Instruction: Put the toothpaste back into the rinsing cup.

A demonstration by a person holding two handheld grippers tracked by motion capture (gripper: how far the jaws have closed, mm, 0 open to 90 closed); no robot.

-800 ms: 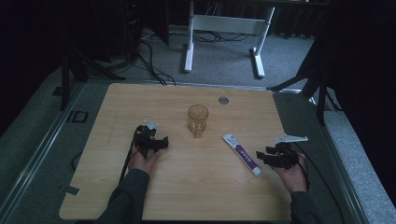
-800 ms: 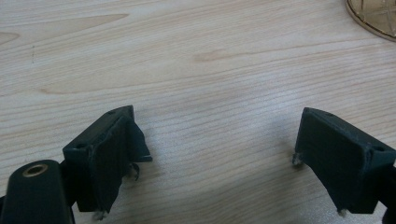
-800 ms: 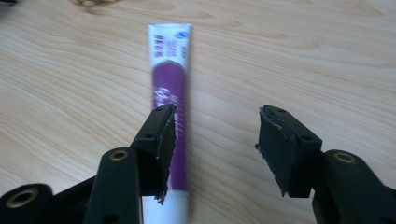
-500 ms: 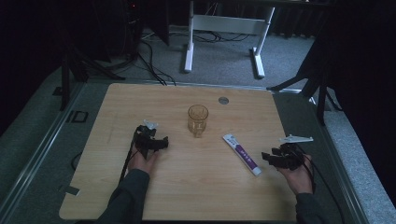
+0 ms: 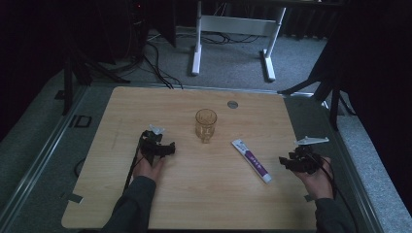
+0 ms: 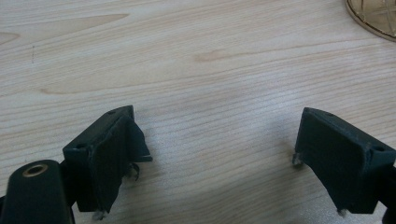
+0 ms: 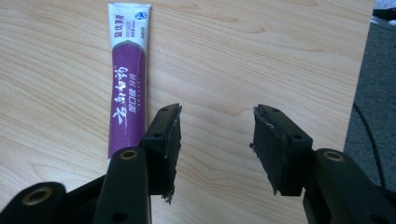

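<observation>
Both grippers, left [image 5: 167,148] and right [image 5: 286,162], rest gaping beside toothpaste tube [image 5: 251,159].

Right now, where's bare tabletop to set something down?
Free: the far-left corner of the table, and the near strip between the forearms. Crowded: the middle row, left tool, glass mug, toothpaste tube, right tool.

We wore dark grey sleeves [image 5: 130,206]; held black left gripper [image 6: 219,158], right gripper [image 7: 215,144]: brass-ringed screw holes, worn pads, trailing black cables.

toothpaste tube [image 7: 128,88], Chinese lettering (white)
</observation>
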